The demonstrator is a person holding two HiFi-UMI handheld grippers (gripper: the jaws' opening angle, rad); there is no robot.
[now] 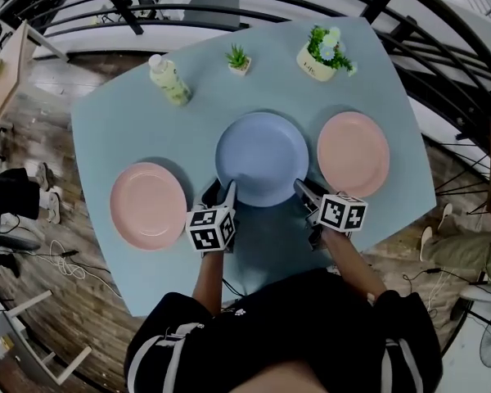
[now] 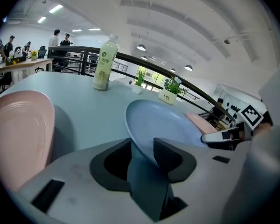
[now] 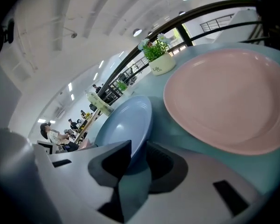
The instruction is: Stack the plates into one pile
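Blue plate (image 1: 262, 155) lies mid surface (image 1: 114, 113), between left pink plate (image 1: 147, 205) and right pink plate (image 1: 353, 154). Jaws of left gripper (image 1: 219, 191) and right gripper (image 1: 304, 191) each pinch its near rim. We judge the grasp made; next needs a level lift onto either pink one.

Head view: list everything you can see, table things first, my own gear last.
table: one, light blue, centre
blue plate: one, blue, table middle
left pink plate: one, pink, left of blue plate
right pink plate: one, pink, right of blue plate
bottle: one, pale green, far left
small plant: one, green, far edge
large plant: one, green, white pot, far right
left gripper: one, black, on blue plate's near rim
right gripper: one, black, same rim
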